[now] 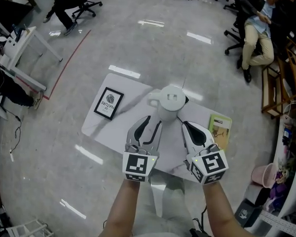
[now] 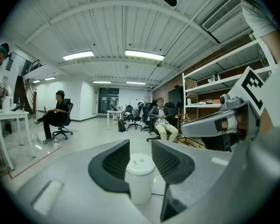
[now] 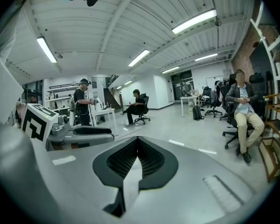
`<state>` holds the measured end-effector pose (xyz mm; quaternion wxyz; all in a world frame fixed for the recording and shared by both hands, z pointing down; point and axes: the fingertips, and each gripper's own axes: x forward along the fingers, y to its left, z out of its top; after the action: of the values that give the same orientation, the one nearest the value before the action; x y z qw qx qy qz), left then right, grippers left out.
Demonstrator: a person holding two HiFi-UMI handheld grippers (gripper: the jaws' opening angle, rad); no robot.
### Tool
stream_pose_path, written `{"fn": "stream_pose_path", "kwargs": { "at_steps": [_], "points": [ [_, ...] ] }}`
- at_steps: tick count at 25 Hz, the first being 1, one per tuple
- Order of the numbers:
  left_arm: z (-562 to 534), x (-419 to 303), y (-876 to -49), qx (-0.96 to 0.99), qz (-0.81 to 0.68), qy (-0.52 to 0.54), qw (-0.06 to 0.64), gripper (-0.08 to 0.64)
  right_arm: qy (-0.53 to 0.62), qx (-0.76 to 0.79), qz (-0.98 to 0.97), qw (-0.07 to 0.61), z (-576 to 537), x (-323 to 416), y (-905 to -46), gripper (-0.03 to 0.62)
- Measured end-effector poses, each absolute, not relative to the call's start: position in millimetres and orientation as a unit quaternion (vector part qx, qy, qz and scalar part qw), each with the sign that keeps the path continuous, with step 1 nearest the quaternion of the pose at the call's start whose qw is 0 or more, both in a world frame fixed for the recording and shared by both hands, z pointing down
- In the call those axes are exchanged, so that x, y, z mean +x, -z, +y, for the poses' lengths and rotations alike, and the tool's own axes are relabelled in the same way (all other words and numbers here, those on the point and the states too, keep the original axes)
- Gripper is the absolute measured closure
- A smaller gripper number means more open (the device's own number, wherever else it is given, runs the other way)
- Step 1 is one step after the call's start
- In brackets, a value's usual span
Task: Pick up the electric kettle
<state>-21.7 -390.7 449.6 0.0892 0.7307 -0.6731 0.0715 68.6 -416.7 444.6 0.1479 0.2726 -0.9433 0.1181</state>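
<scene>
Jaws of the left claw (image 2: pixel 141 144) stand apart, released, with nothing pinched between them. The white electric kettle (image 2: pixel 140 183) shows through their gap, low and just ahead of the tips; I see no contact with either pad.

From the head view the kettle (image 1: pixel 168 102) stands upright on the small white table (image 1: pixel 101 125), in front of both claws. It is a little to the right of the left claw (image 1: pixel 149 122) and a little to the left of the right claw (image 1: pixel 186 127).

The right claw (image 3: pixel 137 141) is clenched: its two pads meet at the tips and hold nothing.

Farther to the left of the left claw a black framed card (image 1: pixel 108 103) lies flat on the table. To the right of the right claw lies a green booklet (image 1: pixel 219 129), also flat.
</scene>
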Motion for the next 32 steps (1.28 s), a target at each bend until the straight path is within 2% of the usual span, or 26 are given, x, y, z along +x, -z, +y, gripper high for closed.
{"fn": "stream_pose_path", "kwargs": {
  "at_steps": [10,19,32],
  "points": [
    [-407,-15,-515,0.733,-0.672,-0.074,0.068,0.417,-0.083,0.304,-0.941,0.121,-439,72,-509,0.569],
    [-419,-40,-587,0.712,-0.692,-0.092,0.077,0.379,-0.115,0.317,-0.935,0.112,-448,77,-584,0.569],
    [-454,-74,-650,0.693,-0.706,-0.111,0.090,0.379,-0.094,0.365,-0.916,0.141,-486,75,-640,0.569]
  ]
}}
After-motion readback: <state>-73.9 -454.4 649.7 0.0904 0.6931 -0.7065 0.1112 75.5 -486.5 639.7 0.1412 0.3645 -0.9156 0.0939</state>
